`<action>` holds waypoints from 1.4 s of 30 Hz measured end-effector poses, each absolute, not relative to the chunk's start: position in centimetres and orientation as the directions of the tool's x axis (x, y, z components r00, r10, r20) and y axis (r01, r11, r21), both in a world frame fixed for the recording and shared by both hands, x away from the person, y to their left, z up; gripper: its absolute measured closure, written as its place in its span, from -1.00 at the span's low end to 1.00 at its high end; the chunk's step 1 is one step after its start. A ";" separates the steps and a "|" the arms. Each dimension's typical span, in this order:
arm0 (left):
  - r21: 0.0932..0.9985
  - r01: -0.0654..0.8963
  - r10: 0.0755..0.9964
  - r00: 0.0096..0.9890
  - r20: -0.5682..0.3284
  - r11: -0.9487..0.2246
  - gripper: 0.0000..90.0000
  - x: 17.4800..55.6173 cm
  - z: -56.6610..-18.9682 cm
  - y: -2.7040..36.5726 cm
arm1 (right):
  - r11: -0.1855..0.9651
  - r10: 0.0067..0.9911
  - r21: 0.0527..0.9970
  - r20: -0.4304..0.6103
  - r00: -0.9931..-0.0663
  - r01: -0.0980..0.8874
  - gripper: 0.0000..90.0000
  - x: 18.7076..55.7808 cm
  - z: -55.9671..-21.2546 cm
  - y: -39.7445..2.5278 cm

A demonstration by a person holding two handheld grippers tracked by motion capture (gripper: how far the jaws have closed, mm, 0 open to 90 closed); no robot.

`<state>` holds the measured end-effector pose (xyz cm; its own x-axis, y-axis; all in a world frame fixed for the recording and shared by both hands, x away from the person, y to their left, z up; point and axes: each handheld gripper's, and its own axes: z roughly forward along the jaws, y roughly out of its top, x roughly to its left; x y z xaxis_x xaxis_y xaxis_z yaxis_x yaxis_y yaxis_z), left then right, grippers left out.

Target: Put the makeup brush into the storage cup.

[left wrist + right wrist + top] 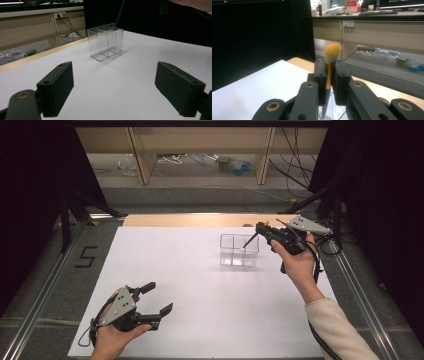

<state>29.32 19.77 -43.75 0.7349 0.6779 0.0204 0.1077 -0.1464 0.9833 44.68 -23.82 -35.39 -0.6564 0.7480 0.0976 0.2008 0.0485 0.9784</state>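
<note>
A makeup brush with pale orange bristles [332, 52] and a gold ferrule stands upright between the jaws of my right gripper [329, 68], which is shut on it. In the high view that right gripper [262, 229] hovers at the right rim of a clear divided organizer [239, 251]. The brush's dark handle [248, 241] slants down into the organizer's right compartment. My left gripper [159, 298] is open with nothing between its jaws, low over the white sheet at the front left. In the left gripper view the organizer [106, 41] stands well ahead of the left gripper [115, 87].
A white sheet [190, 285] covers the table, with a wooden strip [200, 220] along its far edge. Metal rails run down both sides. Black curtains, tripod legs and floor cables [295, 175] lie beyond the table.
</note>
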 end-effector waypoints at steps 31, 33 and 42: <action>0.983 0.107 0.679 0.734 0.023 -0.148 -0.66 29.3 -43.7 19.8 | 0.073 0.758 0.979 0.069 -0.648 0.190 0.87 45.6 -35.1 -23.0; 0.983 0.113 0.681 0.732 0.017 -0.147 -0.66 29.2 -43.8 19.7 | 0.075 0.759 0.979 0.067 -0.648 0.189 0.87 45.6 -35.1 -23.0; 0.983 0.113 0.681 0.732 0.018 -0.147 -0.66 29.2 -43.8 19.7 | 0.076 0.761 0.980 0.062 -0.645 0.183 0.87 45.9 -35.0 -22.9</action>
